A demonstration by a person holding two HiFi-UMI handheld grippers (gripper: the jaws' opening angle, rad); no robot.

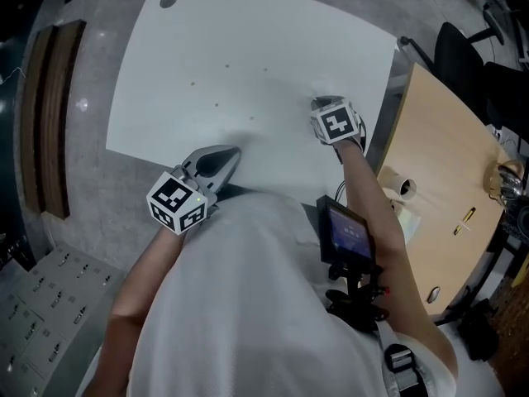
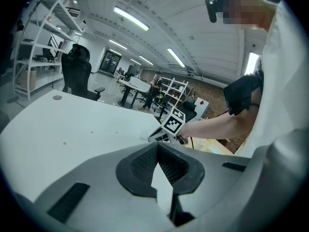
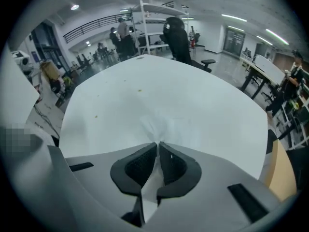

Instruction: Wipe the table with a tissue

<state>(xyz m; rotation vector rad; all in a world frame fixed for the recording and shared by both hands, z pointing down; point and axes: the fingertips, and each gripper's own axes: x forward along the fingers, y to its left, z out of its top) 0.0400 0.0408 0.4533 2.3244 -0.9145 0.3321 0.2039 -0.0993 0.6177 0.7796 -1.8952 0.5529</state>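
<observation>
Grey and nearest the person, the left hand-held gripper (image 1: 221, 162) rests at the counter's (image 1: 273, 31) 6 o'clock edge, its jaws pressed together on nothing. Further in, at about 3 o'clock on the white top, the right hand-held gripper (image 3: 158, 144) points steeply down with its jaws pinching the tissue (image 3: 158, 123). The tissue lies on the counter just ahead of those jaw tips. It fans out toward 12 o'clock in the right gripper view, and a narrow tail runs back between the pads. Its long axis therefore follows the line the gripper points along, bunched at the pinch and spreading at the far end. The likely trouble is that so thin a sheet, held by one gathered corner, tears or drags out of the pinch if pressed hard. The hard jaw tips may also scrape the top instead of the paper. The bunched pad wipes only a narrow strip, so the small brown specks (image 1: 216, 104), well apart toward 10 o'clock, could be missed.
</observation>
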